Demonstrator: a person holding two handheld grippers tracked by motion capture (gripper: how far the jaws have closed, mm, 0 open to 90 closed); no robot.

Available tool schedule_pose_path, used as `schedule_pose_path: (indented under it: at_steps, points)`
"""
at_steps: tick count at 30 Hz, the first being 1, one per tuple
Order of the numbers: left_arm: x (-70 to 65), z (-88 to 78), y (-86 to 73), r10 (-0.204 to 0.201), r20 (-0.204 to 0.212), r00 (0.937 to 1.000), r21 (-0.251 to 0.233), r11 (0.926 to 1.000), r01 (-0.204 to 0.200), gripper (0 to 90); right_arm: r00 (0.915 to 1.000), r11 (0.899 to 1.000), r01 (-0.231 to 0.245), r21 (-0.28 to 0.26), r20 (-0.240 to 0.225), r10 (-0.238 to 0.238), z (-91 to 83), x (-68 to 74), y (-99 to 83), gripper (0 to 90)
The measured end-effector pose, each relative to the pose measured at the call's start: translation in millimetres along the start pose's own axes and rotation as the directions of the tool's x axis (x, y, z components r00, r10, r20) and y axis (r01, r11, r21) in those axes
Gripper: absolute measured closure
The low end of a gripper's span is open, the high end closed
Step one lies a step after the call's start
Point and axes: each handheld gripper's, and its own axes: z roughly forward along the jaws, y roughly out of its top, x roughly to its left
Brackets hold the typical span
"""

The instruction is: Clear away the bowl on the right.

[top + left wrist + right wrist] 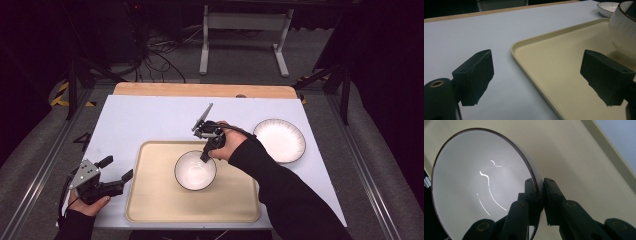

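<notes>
Setting: dim workshop with cables and a metal frame on the floor beyond; a table (150, 120) with a pale blue-white top and a wooden strip along its far edge.

Item 1. Cream serving tray (150, 200), rectangular with rounded corners, lying flat at the near middle of the table.

Item 2. White bowl (195, 171) with a dark rim, inside the tray, toward its far middle. Whether its base rests fully on the tray cannot be told.

Item 3. White ribbed plate (280, 141), dark-rimmed, on the bare tabletop just right of the tray, apart from it.

Item 4. Right gripper (541, 195): jaws pressed together on the bowl's rim, one pad inside the wall and one outside, at the bowl's far right edge.

Item 5. Left gripper (116, 172): jaws spread wide with nothing between them, held low at the tray's near left corner, pointing across it.

Status, as judged: bowl is at the tray, grip not yet let go. Remaining: release the rim and withdraw; the plate is outside the tray and seems the likely next piece to load.
</notes>
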Motion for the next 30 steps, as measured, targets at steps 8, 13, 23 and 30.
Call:
schedule_pose_path:
  at_steps: [8, 13, 23, 30]
  points:
    - [0.0, 0.0, 0.0, 0.0, 0.0, 1.0, 0.0, 1.0, 0.0, 12.7, 0.9999, 1.0, -0.009, 0.014, -0.013, 0.009, 9.2, -3.1, -0.8, 81.8]
    - [0.2, -0.1, 0.0, -0.001, -0.001, 1.0, 0.0, 1.0, 0.001, 12.7, 0.9998, 1.0, -0.009, 0.018, -0.015, 0.01, 12.4, -3.6, -0.9, 81.3]
    - [0.2, -0.1, -0.2, -0.002, -0.002, 1.0, 0.001, 1.0, 0.002, 12.6, 0.9998, 1.0, -0.007, 0.027, -0.016, 0.008, 18.1, -6.2, -1.3, 80.3]
    - [0.2, -0.1, -0.1, 0.0, -0.001, 1.0, 0.001, 1.0, 0.0, 12.7, 0.9997, 1.0, -0.009, 0.019, -0.022, 0.009, 19.6, -8.3, -1.0, 79.6]
